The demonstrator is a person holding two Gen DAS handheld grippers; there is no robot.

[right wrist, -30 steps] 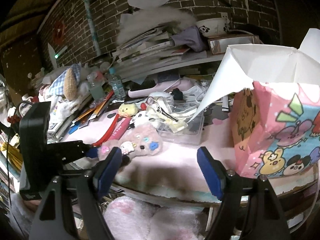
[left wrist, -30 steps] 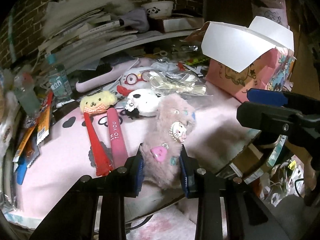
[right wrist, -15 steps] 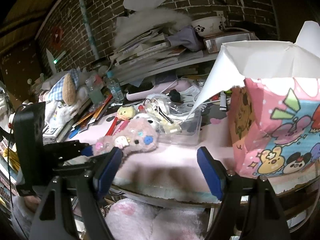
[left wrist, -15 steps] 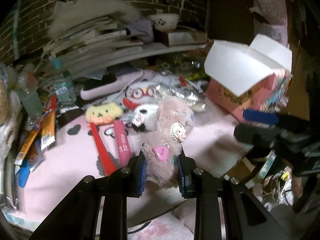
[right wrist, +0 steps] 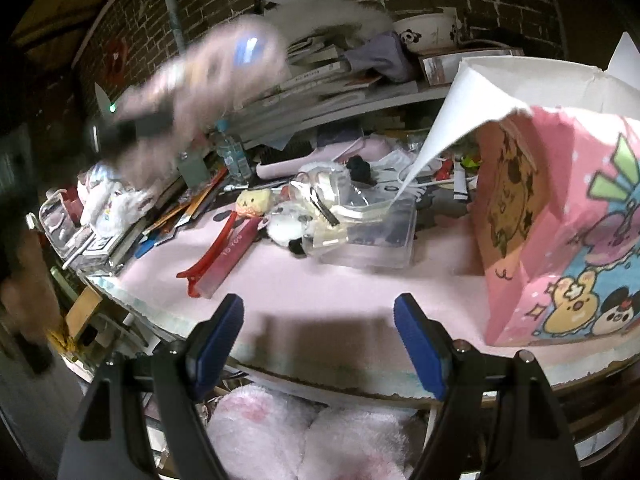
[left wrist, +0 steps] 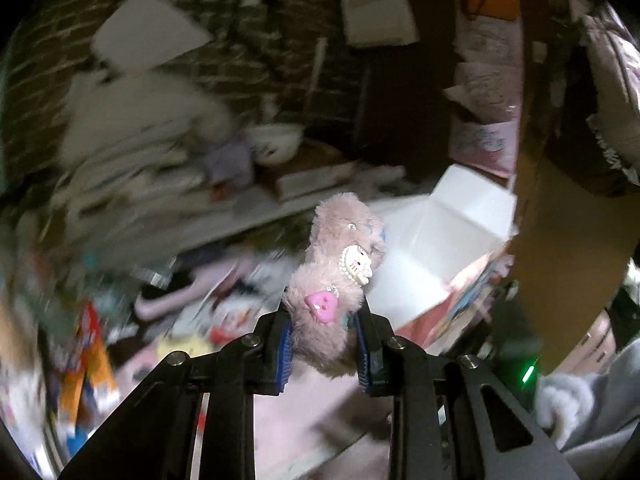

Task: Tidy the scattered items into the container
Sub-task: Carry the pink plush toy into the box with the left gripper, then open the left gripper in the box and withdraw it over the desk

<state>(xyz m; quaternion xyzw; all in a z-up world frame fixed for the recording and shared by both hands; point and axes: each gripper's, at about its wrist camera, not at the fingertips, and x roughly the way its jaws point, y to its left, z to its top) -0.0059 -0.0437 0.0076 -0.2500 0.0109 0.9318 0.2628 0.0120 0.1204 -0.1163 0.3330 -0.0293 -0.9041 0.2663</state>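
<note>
Box point(right wrist: 560, 216) artwork shows only from right wrist.

My left gripper point(left wrist: 325, 344) is clamped tight, its two blue-padded fingers point(left wrist: 283, 354) pressing in from both sides on the fluffy pink plush point(left wrist: 332, 300) that stands up out of the jaws. From my right wrist view that same gripper point(right wrist: 136, 128) shows only as a dark motion-blurred shape high at the left, with the plush a blurred smear around it. A blurred hand point(right wrist: 24, 304) shows at the far left edge there. My right gripper point(right wrist: 318, 344) has its blue pads point(right wrist: 218, 340) spread wide apart with nothing between them, pointing down at a slant over the near edge of the surface point(right wrist: 320, 292).
</note>
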